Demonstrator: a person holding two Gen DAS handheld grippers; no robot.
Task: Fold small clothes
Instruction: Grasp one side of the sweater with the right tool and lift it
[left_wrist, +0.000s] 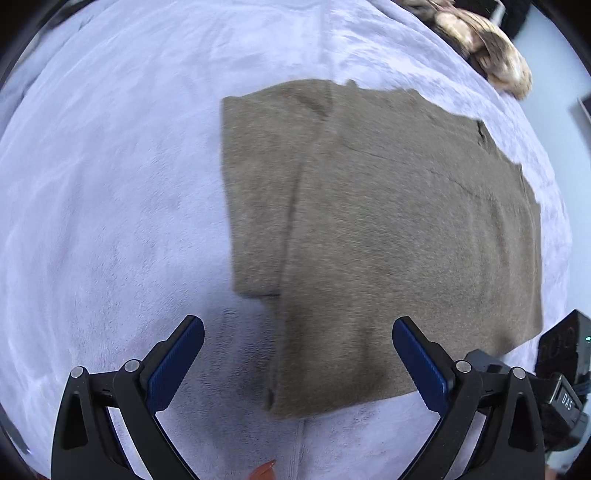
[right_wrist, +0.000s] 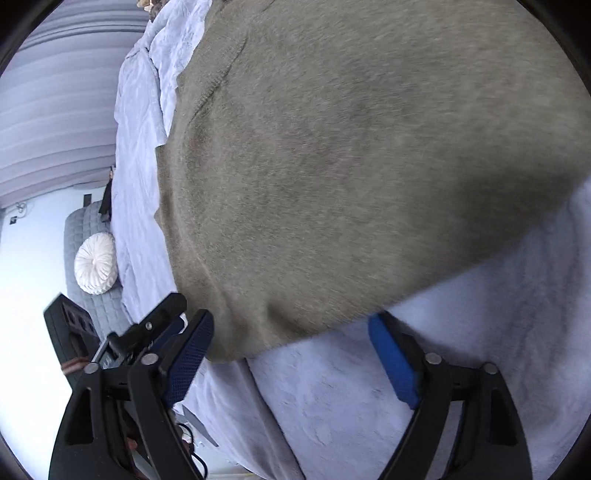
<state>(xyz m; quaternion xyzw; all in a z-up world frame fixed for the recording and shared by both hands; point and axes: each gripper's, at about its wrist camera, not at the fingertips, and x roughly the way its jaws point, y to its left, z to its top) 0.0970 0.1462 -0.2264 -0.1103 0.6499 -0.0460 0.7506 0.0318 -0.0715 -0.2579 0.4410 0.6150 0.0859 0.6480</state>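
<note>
An olive-brown knitted garment (left_wrist: 388, 229) lies flat on a pale lilac fleece blanket (left_wrist: 110, 192), with one side folded over along a straight seam. My left gripper (left_wrist: 297, 336) is open and empty, its blue pads (left_wrist: 175, 365) just above the garment's near edge. In the right wrist view the same garment (right_wrist: 351, 155) fills most of the frame. My right gripper (right_wrist: 290, 328) is open and empty at the garment's near hem, over the blanket (right_wrist: 461, 350).
A tan furry item (left_wrist: 491, 51) lies at the blanket's far right edge. The other gripper's black body (left_wrist: 565, 387) shows at lower right. In the right wrist view the bed edge drops off to the left, with a round white cushion (right_wrist: 96, 264) on a grey quilted seat.
</note>
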